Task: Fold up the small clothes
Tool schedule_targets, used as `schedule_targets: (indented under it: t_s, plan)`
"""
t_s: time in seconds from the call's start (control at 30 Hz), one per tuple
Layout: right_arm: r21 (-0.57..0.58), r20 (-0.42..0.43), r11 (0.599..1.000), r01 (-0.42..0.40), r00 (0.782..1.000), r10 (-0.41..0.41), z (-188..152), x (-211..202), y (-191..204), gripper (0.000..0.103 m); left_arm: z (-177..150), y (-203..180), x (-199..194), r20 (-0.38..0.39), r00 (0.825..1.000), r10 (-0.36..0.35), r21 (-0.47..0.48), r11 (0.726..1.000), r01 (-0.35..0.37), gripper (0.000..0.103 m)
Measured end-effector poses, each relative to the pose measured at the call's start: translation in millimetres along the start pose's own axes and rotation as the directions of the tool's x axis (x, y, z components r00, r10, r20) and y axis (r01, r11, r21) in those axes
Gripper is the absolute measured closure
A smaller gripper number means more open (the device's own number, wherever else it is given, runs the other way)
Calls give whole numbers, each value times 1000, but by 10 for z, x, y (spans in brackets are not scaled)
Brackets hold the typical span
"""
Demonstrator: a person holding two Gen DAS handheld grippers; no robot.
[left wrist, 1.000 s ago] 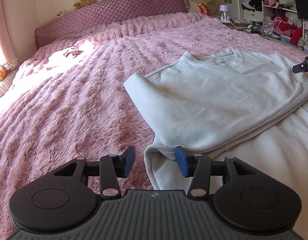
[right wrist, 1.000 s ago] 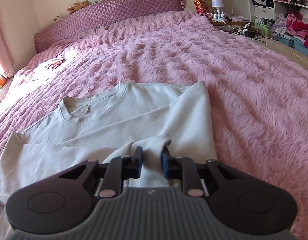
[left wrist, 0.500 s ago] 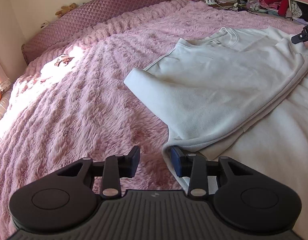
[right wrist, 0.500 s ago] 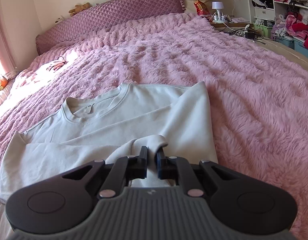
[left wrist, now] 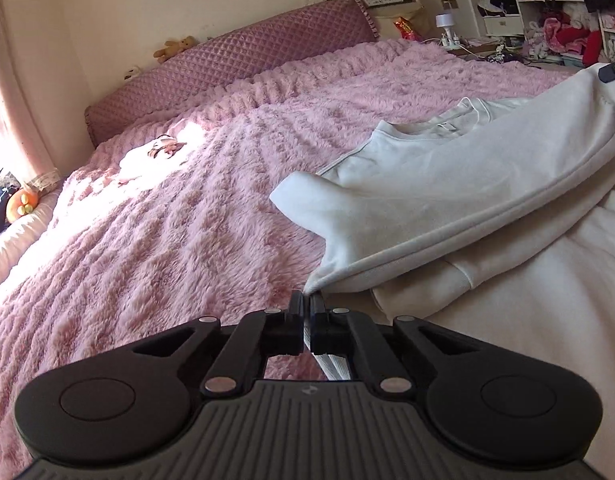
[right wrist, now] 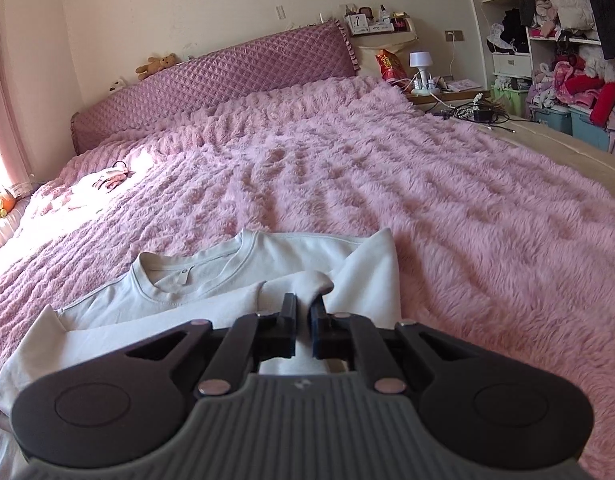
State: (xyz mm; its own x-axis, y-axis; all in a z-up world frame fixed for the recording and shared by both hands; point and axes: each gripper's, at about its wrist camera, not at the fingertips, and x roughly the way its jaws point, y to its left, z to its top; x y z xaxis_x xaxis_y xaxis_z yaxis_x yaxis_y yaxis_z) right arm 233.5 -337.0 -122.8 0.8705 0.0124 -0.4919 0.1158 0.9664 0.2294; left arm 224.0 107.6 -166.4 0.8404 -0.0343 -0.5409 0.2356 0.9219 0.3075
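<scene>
left gripper point(left wrist: 306, 303) is pinched on the near left corner of the pale sweatshirt point(left wrist: 447, 200). its jaws have just been closing, and the fabric edge now runs straight in between the fingers. right gripper point(right wrist: 303, 307) is also clamped, with a bunched fold of the same sweatshirt point(right wrist: 235, 280) between its pads. in the left wrist view its black tip shows at the far right edge, holding the other end of the hem up.

sweatshirt lies on the pink fluffy bedspread point(left wrist: 167, 240), collar point(right wrist: 187, 276) pointing away toward the quilted headboard point(right wrist: 227, 76), sleeves already tucked in over the body. the lower part sits near me, partly over a cream blanket point(left wrist: 547, 320) at the bed's near edge.

key relation: the hem edge is stretched between the two grippers, running left-right and sagging slightly. the garment's long axis runs forward from both, hem to collar. both hands hold the same near edge, one corner each, so neither is nearer. looks like a symmetric two-hand move.

my read: next is carrying the hem forward over the body toward the collar, halving the length. both ends need to travel level and together or the fold line skews. the right grip has a thicker bunch, so that side may land lumpy. the fluffy pile could drag the underside layer.
</scene>
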Motion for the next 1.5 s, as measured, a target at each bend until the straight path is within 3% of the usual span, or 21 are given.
schedule_targets:
  t_s: [0.07, 0.23, 0.37, 0.47, 0.5, 0.53, 0.7, 0.83, 0.87, 0.93, 0.97, 1.0, 1.1, 1.23, 1.4, 1.5]
  plan:
    - [10, 0, 1000, 23, 1000, -23, -23, 4, -56, 102, -31, -30, 47, -40, 999, -4, -41, 999, 3, 101]
    - [17, -114, 994, 112, 987, -110, -273, 273, -217, 103, -140, -60, 153, -121, 992, 15, -87, 996, -26, 103]
    - [39, -124, 992, 124, 985, -118, -410, 332, -277, 101, -179, 15, 105, -114, 993, 12, -95, 995, -23, 103]
    - [89, -124, 991, 98, 989, -87, -389, 276, -327, 82, -145, 48, -18, -63, 998, -25, -96, 995, 19, 103]
    - [109, -115, 991, 84, 991, -71, -375, 226, -345, 69, -130, 32, -52, -44, 999, -26, -72, 997, 23, 100]
    - [122, -107, 990, 66, 993, -53, -367, 184, -369, 64, -109, -13, -68, -32, 999, -30, -28, 999, 30, 99]
    - [150, -109, 989, 1, 994, 16, -372, -62, -438, 64, -60, -191, 48, -35, 998, -48, 124, 991, 52, 90]
    - [105, -149, 994, -38, 987, 54, -454, -112, -383, 66, -60, -261, 184, -40, 999, -24, 171, 985, 30, 85]
    - [90, -158, 995, -48, 986, 61, -473, -101, -365, 70, -54, -268, 212, -44, 999, -24, 173, 984, 31, 85]
    - [66, -189, 997, -49, 980, 60, -490, -54, -329, 103, -43, -274, 257, -55, 998, -27, 173, 984, 36, 85]
    - [68, -197, 997, -40, 979, 53, -499, -42, -339, 103, -34, -272, 270, -64, 997, -34, 167, 985, 44, 88]
    - [81, -193, 996, -46, 979, 61, -499, -58, -361, 103, -31, -261, 267, -69, 997, -38, 151, 987, 48, 98]
    - [54, -130, 998, -29, 991, 36, -439, -220, -378, 103, -9, -213, 238, -82, 997, 13, 93, 996, -5, 103]
    - [64, -138, 998, -30, 990, 38, -453, -327, -464, 103, -49, -85, 205, -126, 992, 15, -27, 999, -18, 103]
    - [63, -211, 998, 4, 977, 10, -690, -181, -511, 103, -128, -62, 154, -145, 989, -1, -25, 1000, -3, 103]
    - [81, -200, 996, 31, 980, -15, -691, -224, -499, 90, -96, -22, 42, -131, 991, -13, -34, 999, 9, 103]
